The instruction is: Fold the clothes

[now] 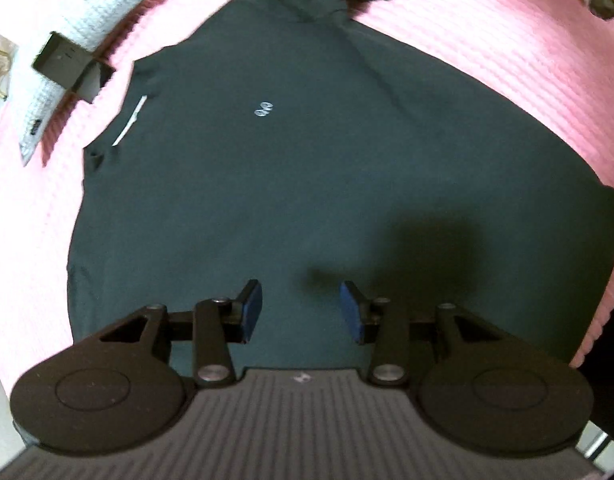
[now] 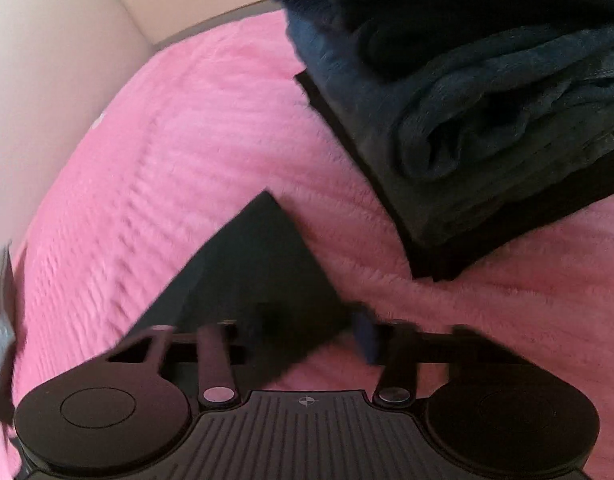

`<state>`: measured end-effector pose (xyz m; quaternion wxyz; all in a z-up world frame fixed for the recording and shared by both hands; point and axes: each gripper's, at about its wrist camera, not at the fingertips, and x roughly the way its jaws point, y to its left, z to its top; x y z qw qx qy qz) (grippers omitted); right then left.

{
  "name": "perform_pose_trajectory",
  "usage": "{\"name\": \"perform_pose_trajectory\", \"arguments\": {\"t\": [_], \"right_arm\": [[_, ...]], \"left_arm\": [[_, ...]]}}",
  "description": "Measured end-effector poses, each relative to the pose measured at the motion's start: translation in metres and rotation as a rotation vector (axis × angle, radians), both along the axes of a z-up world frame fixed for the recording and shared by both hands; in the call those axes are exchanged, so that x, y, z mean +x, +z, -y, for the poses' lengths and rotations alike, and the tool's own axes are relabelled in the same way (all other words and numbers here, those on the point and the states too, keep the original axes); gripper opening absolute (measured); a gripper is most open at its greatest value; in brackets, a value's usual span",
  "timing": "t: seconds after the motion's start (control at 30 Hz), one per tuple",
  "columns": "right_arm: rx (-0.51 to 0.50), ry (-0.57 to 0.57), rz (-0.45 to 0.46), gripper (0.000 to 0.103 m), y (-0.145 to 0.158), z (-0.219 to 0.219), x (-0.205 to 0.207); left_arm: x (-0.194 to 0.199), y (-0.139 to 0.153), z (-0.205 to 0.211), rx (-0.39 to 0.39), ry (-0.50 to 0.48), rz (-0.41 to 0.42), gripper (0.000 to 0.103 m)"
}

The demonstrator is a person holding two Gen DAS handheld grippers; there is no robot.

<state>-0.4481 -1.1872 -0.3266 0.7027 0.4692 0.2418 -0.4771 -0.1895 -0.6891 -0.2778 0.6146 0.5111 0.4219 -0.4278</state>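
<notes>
A dark green shirt (image 1: 291,168) lies spread flat on the pink blanket (image 1: 507,64), with its collar at the left and a small pale logo on the chest. My left gripper (image 1: 301,310) hangs over the shirt's lower part. It is open, its blue pads (image 1: 251,312) apart, with nothing between them. In the right wrist view a pointed corner of dark cloth (image 2: 263,264), the shirt's colour, lies on the blanket and runs in between the fingers. My right gripper (image 2: 315,330) is smeared by motion. One blue pad (image 2: 366,338) shows beside the cloth, and the other finger is lost against it.
A stack of folded dark blue and black clothes (image 2: 467,120) sits on the blanket at the upper right. A folded pale grey waffle cloth (image 1: 87,16) lies beyond the collar, with a black boxy object (image 1: 67,66) on it. A white wall (image 2: 47,80) borders the bed.
</notes>
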Motion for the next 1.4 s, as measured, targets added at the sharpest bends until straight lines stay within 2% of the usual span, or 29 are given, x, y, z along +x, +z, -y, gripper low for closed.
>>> {"name": "perform_pose_trajectory", "arguments": {"t": [0.13, 0.2, 0.27, 0.37, 0.43, 0.47, 0.6, 0.63, 0.73, 0.8, 0.93, 1.0, 1.13, 1.2, 1.3, 1.37, 1.4], "right_arm": [[-0.232, 0.011, -0.124, 0.003, 0.046, -0.009, -0.012], [-0.277, 0.028, -0.166, 0.003, 0.055, -0.010, -0.020], [-0.292, 0.075, -0.209, 0.003, 0.051, -0.013, -0.021], [-0.258, 0.163, -0.247, 0.033, 0.041, -0.018, -0.013], [-0.279, 0.187, -0.255, 0.056, 0.047, -0.030, -0.007], [-0.290, 0.194, -0.261, 0.058, 0.050, -0.037, -0.003], [-0.294, 0.227, -0.203, 0.058, 0.071, -0.065, 0.018], [-0.300, 0.280, -0.179, 0.058, 0.075, -0.072, 0.029], [-0.314, 0.533, -0.092, 0.057, 0.076, -0.083, 0.074], [-0.327, 0.746, -0.079, 0.057, 0.071, -0.079, 0.111], [-0.344, 1.126, -0.207, 0.057, 0.042, -0.066, 0.183], [-0.348, 1.256, -0.253, 0.057, 0.031, -0.056, 0.210], [-0.299, 1.278, -0.179, 0.057, 0.034, -0.032, 0.222], [-0.287, 1.318, -0.190, 0.057, 0.032, -0.032, 0.224], [-0.283, 1.406, -0.245, 0.036, 0.025, -0.041, 0.225], [-0.311, 1.476, -0.288, 0.032, 0.019, -0.051, 0.226], [-0.325, 1.510, -0.310, 0.006, 0.016, -0.057, 0.226]], "left_arm": [[0.008, 0.008, 0.010, 0.019, -0.012, 0.023, 0.038], [0.008, 0.012, 0.020, 0.018, -0.004, 0.031, 0.038], [0.008, 0.017, 0.022, 0.018, 0.001, 0.027, 0.038], [0.004, 0.016, 0.025, 0.029, -0.015, 0.009, 0.038], [0.003, 0.015, 0.026, 0.039, -0.027, 0.003, 0.039], [0.002, 0.016, 0.025, 0.036, -0.017, 0.001, 0.039], [-0.001, 0.022, 0.018, 0.030, 0.025, -0.005, 0.039], [-0.001, 0.023, 0.016, 0.032, 0.032, -0.005, 0.040], [-0.001, 0.024, 0.011, 0.030, 0.057, -0.003, 0.040], [0.001, 0.026, 0.009, 0.022, 0.075, 0.000, 0.041], [0.007, 0.025, 0.001, 0.010, 0.133, 0.010, 0.043], [0.007, 0.022, -0.005, 0.028, 0.167, 0.005, 0.043], [0.000, 0.021, -0.016, 0.058, 0.199, -0.008, 0.045], [-0.001, 0.021, -0.019, 0.059, 0.215, -0.010, 0.045], [0.005, 0.021, -0.018, 0.045, 0.241, -0.009, 0.045], [0.014, 0.022, -0.013, 0.028, 0.251, -0.005, 0.045], [0.018, 0.023, -0.011, 0.019, 0.255, -0.004, 0.046]]}}
